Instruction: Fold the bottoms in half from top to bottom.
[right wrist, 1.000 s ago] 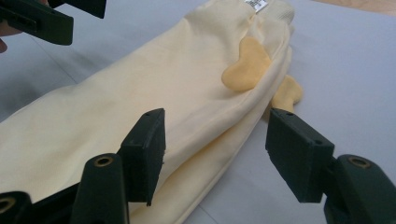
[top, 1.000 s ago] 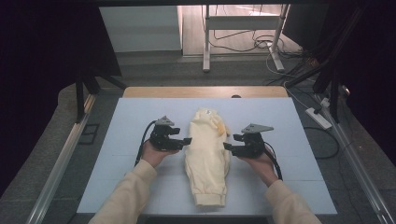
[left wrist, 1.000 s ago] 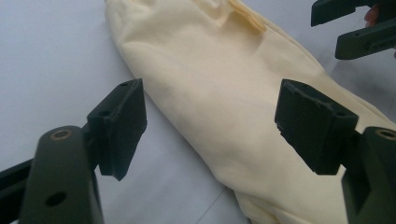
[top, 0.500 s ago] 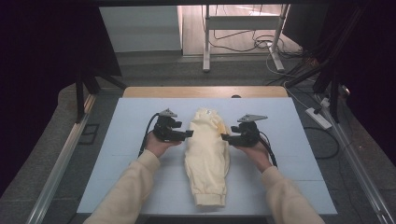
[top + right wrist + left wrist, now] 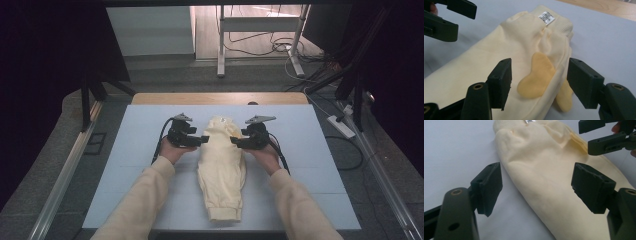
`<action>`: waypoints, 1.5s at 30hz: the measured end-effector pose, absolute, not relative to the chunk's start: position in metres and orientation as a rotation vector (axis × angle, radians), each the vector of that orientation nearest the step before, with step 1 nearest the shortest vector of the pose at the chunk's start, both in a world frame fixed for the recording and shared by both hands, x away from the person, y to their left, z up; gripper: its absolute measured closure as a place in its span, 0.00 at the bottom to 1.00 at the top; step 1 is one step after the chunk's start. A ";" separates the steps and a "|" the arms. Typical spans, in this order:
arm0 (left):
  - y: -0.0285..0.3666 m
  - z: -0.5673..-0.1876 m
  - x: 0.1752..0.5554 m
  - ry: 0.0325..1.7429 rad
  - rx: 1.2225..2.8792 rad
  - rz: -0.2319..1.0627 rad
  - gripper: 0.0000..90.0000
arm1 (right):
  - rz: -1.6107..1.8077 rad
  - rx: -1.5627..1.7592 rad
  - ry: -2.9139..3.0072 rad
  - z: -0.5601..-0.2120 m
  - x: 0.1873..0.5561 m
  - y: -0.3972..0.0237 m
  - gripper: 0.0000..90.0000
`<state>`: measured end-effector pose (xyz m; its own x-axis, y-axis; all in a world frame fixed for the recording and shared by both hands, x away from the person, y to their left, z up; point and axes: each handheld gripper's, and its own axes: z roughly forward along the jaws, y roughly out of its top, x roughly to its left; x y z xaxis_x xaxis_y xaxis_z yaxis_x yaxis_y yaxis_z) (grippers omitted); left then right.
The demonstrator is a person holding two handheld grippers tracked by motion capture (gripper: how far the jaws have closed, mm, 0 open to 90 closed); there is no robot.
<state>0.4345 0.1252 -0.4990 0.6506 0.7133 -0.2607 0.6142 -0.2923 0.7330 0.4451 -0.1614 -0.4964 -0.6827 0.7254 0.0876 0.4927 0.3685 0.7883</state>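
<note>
A pale yellow folded garment (image 5: 221,167) lies lengthwise on the light blue table top (image 5: 125,165), its ribbed waistband (image 5: 559,20) and white label (image 5: 546,17) at the far end. Darker yellow patches (image 5: 536,76) show near that end. My left gripper (image 5: 202,139) is open at the garment's left edge (image 5: 506,162), jaws spread over the cloth. My right gripper (image 5: 235,142) is open at the right edge, its jaws either side of the darker patch. Neither holds anything.
A wooden strip (image 5: 220,98) runs along the table's far edge. Beyond it are a stand's legs (image 5: 220,45) and cables on the floor (image 5: 265,47). A power strip (image 5: 341,126) lies off the table's right side. A metal rail (image 5: 65,170) runs along the left.
Both grippers have moved away from the person along the garment's sides, towards its waistband end, and closed in on its edges. The garment has not moved.
</note>
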 end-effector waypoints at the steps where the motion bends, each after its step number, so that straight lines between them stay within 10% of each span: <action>1: 0.125 -0.500 0.436 1.036 2.003 0.145 0.28 | 1.200 1.079 2.355 -0.497 0.448 -0.159 0.41; 33: 0.109 -0.528 0.459 1.086 2.064 0.095 0.32 | 1.117 1.178 2.412 -0.528 0.479 -0.163 0.42; 45: 0.104 -0.537 0.462 1.075 2.065 0.018 0.52 | 1.215 1.155 2.470 -0.531 0.480 -0.163 0.67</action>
<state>0.4623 0.1040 -0.5370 0.6400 0.6967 -0.3240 0.6855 -0.3273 0.6503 0.4801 -0.1635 -0.5305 -0.6904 0.6996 0.1840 0.5727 0.3732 0.7299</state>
